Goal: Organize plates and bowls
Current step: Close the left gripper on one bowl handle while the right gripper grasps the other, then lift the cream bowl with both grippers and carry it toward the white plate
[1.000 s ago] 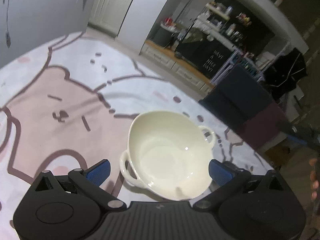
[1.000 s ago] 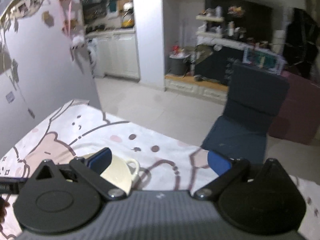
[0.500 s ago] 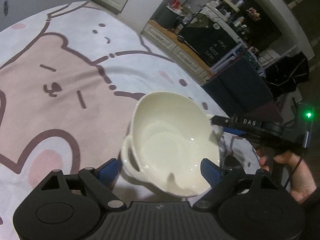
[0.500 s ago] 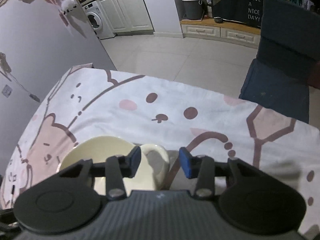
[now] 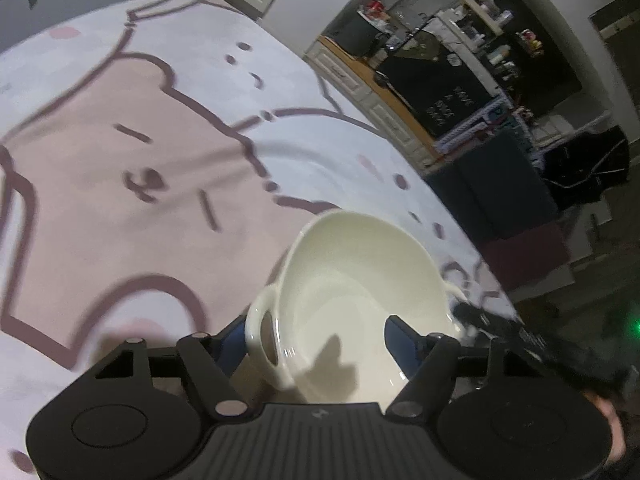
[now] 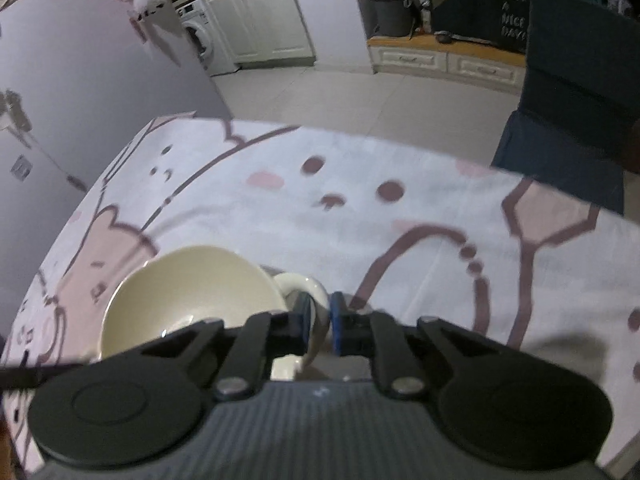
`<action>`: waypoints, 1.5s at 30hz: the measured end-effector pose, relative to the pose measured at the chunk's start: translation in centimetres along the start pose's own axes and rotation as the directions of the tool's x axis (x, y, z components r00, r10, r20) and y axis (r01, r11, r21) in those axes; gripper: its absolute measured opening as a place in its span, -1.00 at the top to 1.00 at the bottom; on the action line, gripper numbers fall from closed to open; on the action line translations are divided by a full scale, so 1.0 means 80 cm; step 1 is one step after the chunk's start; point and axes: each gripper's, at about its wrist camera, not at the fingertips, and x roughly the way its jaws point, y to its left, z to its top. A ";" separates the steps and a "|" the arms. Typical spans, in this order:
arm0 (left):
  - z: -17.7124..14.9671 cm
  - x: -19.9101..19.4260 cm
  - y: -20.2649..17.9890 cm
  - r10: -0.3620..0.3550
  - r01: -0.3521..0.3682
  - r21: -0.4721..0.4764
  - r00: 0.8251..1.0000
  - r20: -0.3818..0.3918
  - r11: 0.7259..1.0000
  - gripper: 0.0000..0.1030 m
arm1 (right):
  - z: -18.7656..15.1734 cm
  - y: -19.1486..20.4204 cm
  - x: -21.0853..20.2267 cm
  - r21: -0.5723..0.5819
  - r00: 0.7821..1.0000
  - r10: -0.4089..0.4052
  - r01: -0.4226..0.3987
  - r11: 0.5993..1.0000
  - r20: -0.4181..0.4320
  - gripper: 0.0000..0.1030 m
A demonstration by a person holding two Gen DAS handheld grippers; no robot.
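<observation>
Left wrist view: a cream two-handled soup bowl (image 5: 360, 304) sits tilted on the cartoon-print tablecloth (image 5: 120, 140), the left gripper (image 5: 316, 340) straddling its near side with jaws apart, one blue pad inside the bowl. Right wrist view: the right gripper (image 6: 320, 320) is clamped on the bowl's loop handle (image 6: 304, 284), above the same cloth.

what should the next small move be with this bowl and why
Probably lift the cream bowl slightly and evenly with both grippers. The right gripper looks pinched on one loop handle, and the left gripper straddles the other handle's side, one finger inside the bowl. The bowl already looks tilted on the printed tablecloth, so a one-sided lift could tip it.
</observation>
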 end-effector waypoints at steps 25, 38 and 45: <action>0.021 0.007 0.032 0.158 -0.144 0.215 0.986 -0.047 0.966 0.53 | -0.027 0.032 0.024 0.019 0.980 0.146 -0.145 0.989 -0.133 0.43; 0.030 0.013 0.068 -0.018 0.025 0.081 0.996 -0.090 0.996 0.66 | -0.024 0.023 0.039 0.025 0.964 0.210 -0.208 0.978 -0.162 0.46; 0.033 0.017 0.080 -0.085 0.090 0.047 0.991 -0.102 0.995 0.70 | -0.026 0.009 0.047 0.056 0.951 0.270 -0.264 0.963 -0.148 0.50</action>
